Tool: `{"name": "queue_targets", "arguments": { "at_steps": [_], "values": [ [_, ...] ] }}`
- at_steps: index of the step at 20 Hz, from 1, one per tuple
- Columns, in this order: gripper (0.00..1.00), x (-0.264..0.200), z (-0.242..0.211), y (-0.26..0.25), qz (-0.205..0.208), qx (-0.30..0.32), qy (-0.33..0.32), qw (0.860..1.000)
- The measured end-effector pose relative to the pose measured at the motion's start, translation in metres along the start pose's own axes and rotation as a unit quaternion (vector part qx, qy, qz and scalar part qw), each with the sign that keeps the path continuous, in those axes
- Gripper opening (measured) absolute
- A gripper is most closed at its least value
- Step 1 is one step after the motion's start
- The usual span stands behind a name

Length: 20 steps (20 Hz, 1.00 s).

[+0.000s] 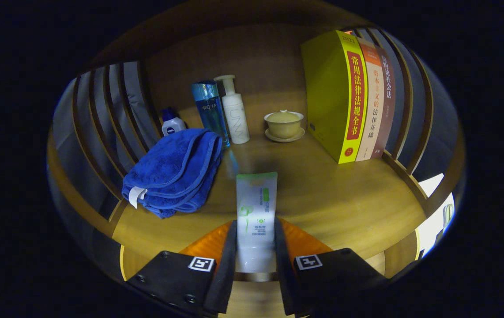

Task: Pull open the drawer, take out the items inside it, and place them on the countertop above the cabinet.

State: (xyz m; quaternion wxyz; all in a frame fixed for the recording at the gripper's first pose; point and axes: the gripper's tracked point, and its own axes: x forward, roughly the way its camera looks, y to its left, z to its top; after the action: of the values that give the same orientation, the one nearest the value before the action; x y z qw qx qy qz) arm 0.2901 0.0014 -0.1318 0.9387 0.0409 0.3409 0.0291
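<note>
My gripper [255,238] is shut on a white tube with a green top edge [256,207], both fingers pressing its lower half. The tube points forward over the wooden countertop [344,198], its far end low over the surface; whether it touches I cannot tell. A folded blue towel [174,170] lies on the countertop just left of the tube. Beyond it stand a small white bottle with a blue cap [171,123], a tall blue bottle [210,110] and a white pump bottle [235,112].
A pale lidded cup on a saucer [283,124] sits at the back centre. Three upright books [353,97] stand at the back right. Slatted wooden sides [110,110] close the shelf on the left and right. The countertop's front edge [252,276] runs under my fingers.
</note>
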Motion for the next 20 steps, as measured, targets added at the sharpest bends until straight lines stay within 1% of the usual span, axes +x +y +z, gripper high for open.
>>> {"name": "queue_targets", "arguments": {
  "at_steps": [5, 6, 11, 13, 16, 18, 20],
  "values": [
    [0.55, 0.000, 0.001, 0.001, -0.002, -0.002, -0.004, 1.000],
    [0.57, 0.000, 0.000, 0.002, -0.002, -0.002, -0.004, 1.000],
    [0.60, -0.007, 0.006, -0.001, 0.004, 0.018, -0.023, 1.000],
    [0.73, -0.016, 0.013, 0.003, 0.018, 0.031, -0.046, 0.998],
    [0.88, -0.037, 0.021, 0.003, 0.031, 0.037, -0.074, 0.996],
    [0.98, -0.052, 0.024, 0.002, 0.032, 0.032, -0.090, 0.995],
    [0.98, -0.065, 0.024, 0.005, 0.035, 0.025, -0.099, 0.994]
  ]
}}
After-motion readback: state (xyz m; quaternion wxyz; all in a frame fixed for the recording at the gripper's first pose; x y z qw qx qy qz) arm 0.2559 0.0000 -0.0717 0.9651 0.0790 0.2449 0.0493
